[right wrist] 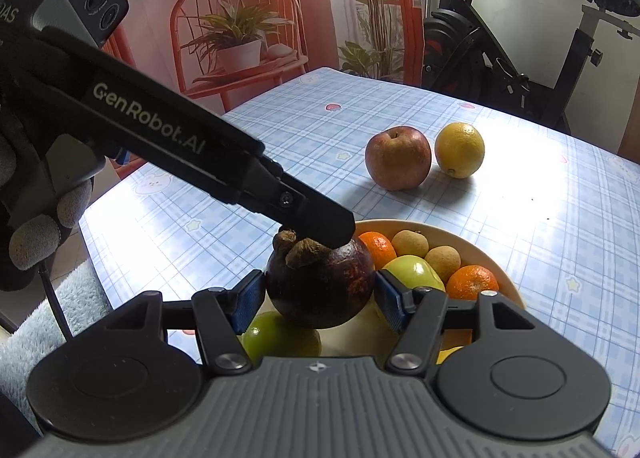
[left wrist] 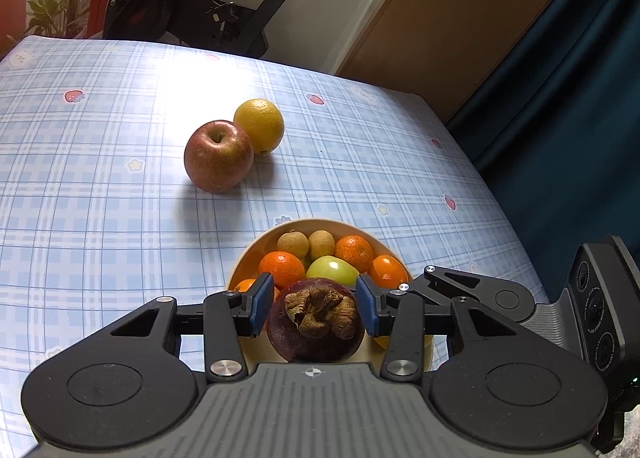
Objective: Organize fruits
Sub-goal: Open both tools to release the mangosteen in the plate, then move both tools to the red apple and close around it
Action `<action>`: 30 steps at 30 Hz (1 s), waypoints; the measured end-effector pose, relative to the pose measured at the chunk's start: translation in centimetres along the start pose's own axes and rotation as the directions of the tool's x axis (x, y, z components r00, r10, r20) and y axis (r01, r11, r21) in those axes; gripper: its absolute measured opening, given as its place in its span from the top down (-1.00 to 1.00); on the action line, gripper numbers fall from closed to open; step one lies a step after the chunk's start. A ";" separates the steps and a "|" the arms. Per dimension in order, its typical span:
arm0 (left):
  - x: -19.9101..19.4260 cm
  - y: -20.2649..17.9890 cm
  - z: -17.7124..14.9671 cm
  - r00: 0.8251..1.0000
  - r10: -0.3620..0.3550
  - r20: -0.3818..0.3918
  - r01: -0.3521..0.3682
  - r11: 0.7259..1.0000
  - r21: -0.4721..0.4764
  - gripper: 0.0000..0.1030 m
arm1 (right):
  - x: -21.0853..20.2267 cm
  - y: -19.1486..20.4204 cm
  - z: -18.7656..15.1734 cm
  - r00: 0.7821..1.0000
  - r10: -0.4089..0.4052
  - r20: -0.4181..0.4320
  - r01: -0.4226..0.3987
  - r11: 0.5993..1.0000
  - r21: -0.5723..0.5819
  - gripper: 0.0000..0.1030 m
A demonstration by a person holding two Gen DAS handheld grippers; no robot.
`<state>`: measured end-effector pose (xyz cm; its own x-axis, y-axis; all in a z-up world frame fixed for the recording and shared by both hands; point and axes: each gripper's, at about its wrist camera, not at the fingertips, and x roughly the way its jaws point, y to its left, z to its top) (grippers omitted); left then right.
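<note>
One dark purple mangosteen (right wrist: 320,290) hangs above the near side of the cream bowl (right wrist: 496,250), and both tools are at it. The right tool (right wrist: 320,300) has its blue pads (right wrist: 250,298) pressed on the fruit's left and right flanks, gripping it. The left tool (left wrist: 316,304) also brackets the mangosteen (left wrist: 316,322); in its own view the pads (left wrist: 262,304) sit at the fruit's sides, though firm contact cannot be told for sure. From the right wrist view, the left tool's black finger (right wrist: 316,219) slopes down from the upper left and rests on the dried calyx, with a grey-gloved hand (right wrist: 36,217) behind it.

In the bowl show at least three tangerines (left wrist: 282,268), two brown longans (left wrist: 293,242) and two green apples (right wrist: 412,272). Farther out on the checked desk (left wrist: 100,177) stand one red apple (left wrist: 218,155) and one yellow orange (left wrist: 260,125), touching each other.

The desk is open to the left and beyond the pair; its right edge drops off close to the bowl, beside a dark curtain (left wrist: 560,117).
</note>
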<state>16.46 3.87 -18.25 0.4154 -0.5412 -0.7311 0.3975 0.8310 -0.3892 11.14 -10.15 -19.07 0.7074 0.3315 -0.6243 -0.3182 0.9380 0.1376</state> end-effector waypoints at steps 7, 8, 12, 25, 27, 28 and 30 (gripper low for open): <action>-0.8 0.3 0.3 0.999 0.009 0.035 -0.008 1.000 -0.020 0.10 | -0.9 -0.5 0.0 0.999 -0.023 0.027 0.022 1.000 0.015 -0.22; -0.8 0.4 0.4 0.999 0.010 0.039 -0.010 1.000 -0.022 0.10 | -1.1 -0.6 -0.1 0.999 -0.023 0.031 0.023 1.000 0.019 -0.22; -0.9 0.4 0.4 0.999 0.018 0.046 -0.016 1.000 -0.027 0.10 | -1.4 -0.7 -0.2 0.999 -0.027 0.036 0.026 0.999 0.018 -0.22; -3.2 0.4 2.0 0.983 0.086 0.162 -0.082 0.996 -0.031 0.10 | -3.9 -2.7 1.5 0.987 -0.078 0.138 0.073 0.996 0.044 -0.22; -3.6 0.6 2.7 0.975 0.113 0.190 -0.107 0.994 -0.037 0.10 | -3.8 -3.5 2.2 0.985 -0.095 0.147 0.091 0.995 0.037 -0.22; -3.6 0.8 3.1 0.972 0.126 0.199 -0.121 0.992 -0.039 0.10 | -3.6 -3.8 2.6 0.983 -0.102 0.153 0.098 0.995 0.033 -0.22; -3.6 1.3 4.0 0.967 0.143 0.210 -0.135 0.989 -0.052 0.09 | -3.2 -4.4 3.4 0.981 -0.107 0.160 0.105 0.994 0.024 -0.22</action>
<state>18.72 6.41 -13.92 0.6302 -0.4316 -0.6455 0.2947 0.9020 -0.3154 12.45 -15.01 -15.06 0.8295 0.2409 -0.5039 -0.2273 0.9697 0.0895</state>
